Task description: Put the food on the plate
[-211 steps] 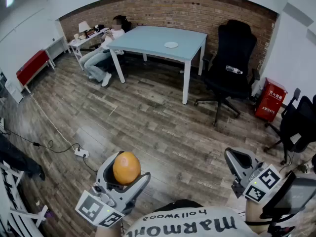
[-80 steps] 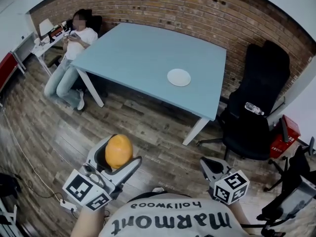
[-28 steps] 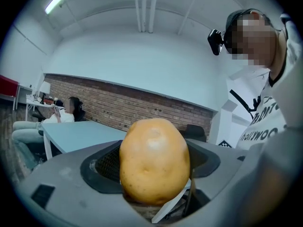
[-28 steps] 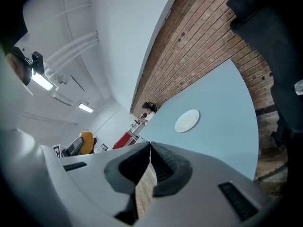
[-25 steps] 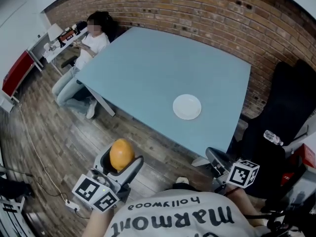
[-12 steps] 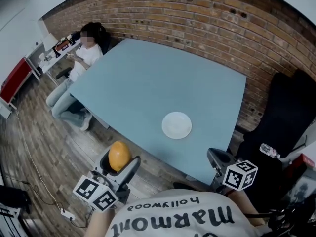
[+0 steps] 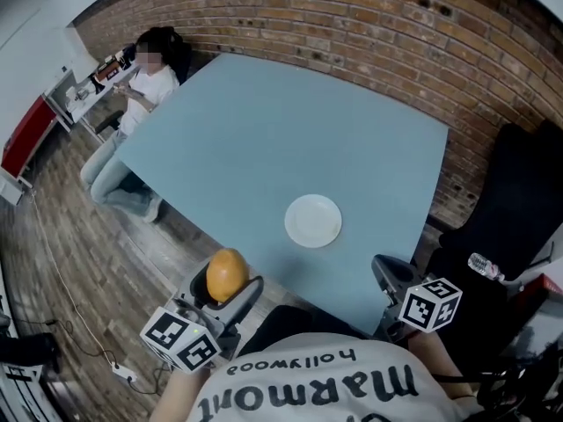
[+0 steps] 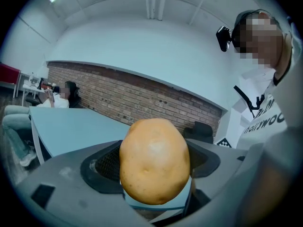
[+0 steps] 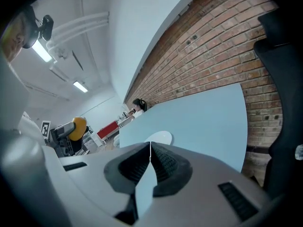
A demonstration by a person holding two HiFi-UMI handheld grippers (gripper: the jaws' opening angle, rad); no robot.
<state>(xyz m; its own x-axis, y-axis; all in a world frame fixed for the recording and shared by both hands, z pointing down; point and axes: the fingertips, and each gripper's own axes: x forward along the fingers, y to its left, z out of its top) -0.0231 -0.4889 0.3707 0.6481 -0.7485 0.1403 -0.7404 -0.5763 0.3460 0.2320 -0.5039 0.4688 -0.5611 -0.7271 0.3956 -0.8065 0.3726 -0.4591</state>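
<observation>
Food, a smooth orange-yellow lump that may be a potato or a citrus fruit, sits clamped between the jaws of the left gripper. In the left gripper view the jaws stand wide apart, with their dark ribbed pads pressed against either flank of the lump. It stands taller than it is wide, with its long axis upright between them.

Seen from the head view, this gripper hangs just off the near edge of a pale blue worktop, above the wooden floor. The white plate lies bare on the worktop, near that same edge. It sits ahead of the left gripper and off to its right, roughly between the two grippers and a little farther from the person than either.

The right gripper is closed and holds nothing. Its own view shows the two pads meeting in a thin line, with the plate visible just beyond them. It hovers by the worktop's near corner, about as close to the plate as the left one.

Since the left gripper carries the food, the coming move probably takes it forward and to the right, over the edge and above the plate. A brick wall runs behind the worktop, and a seated person is at its far left corner.
</observation>
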